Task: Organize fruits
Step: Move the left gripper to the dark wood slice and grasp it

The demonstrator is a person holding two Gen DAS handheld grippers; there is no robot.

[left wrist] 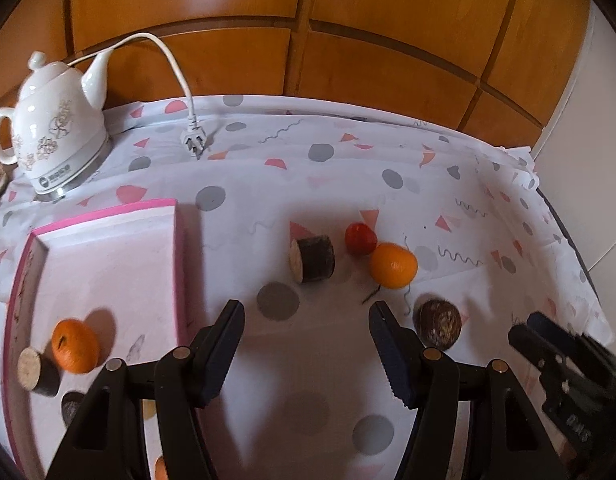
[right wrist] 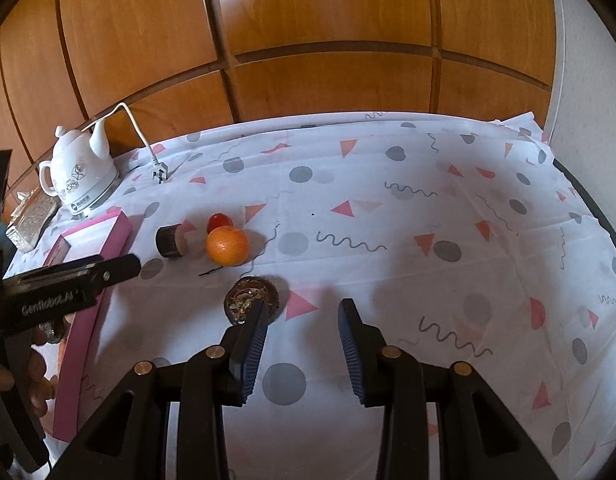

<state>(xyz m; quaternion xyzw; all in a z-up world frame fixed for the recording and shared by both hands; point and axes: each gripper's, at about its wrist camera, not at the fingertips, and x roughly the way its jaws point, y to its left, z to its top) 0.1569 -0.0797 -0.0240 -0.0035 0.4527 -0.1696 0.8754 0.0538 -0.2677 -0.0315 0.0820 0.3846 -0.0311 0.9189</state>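
Observation:
On the patterned tablecloth lie an orange (left wrist: 392, 265) (right wrist: 227, 246), a small red fruit (left wrist: 360, 238) (right wrist: 219, 220), a dark cut cylinder piece (left wrist: 312, 259) (right wrist: 171, 241) and a dark brown round fruit (left wrist: 440, 323) (right wrist: 251, 298). The pink-rimmed tray (left wrist: 107, 264) (right wrist: 107, 236) holds another orange (left wrist: 75, 345) and a second dark cylinder piece (left wrist: 37, 372). My left gripper (left wrist: 305, 314) is open and empty, beside the tray. My right gripper (right wrist: 303, 316) is open and empty, its left finger just in front of the brown fruit; it also shows in the left wrist view (left wrist: 548, 344).
A white ceramic kettle (left wrist: 51, 136) (right wrist: 81, 176) stands at the back left with its cord and plug (left wrist: 193, 138) lying on the cloth. A wooden panelled wall (right wrist: 308, 40) backs the table. The table's right edge (right wrist: 604, 216) curves away.

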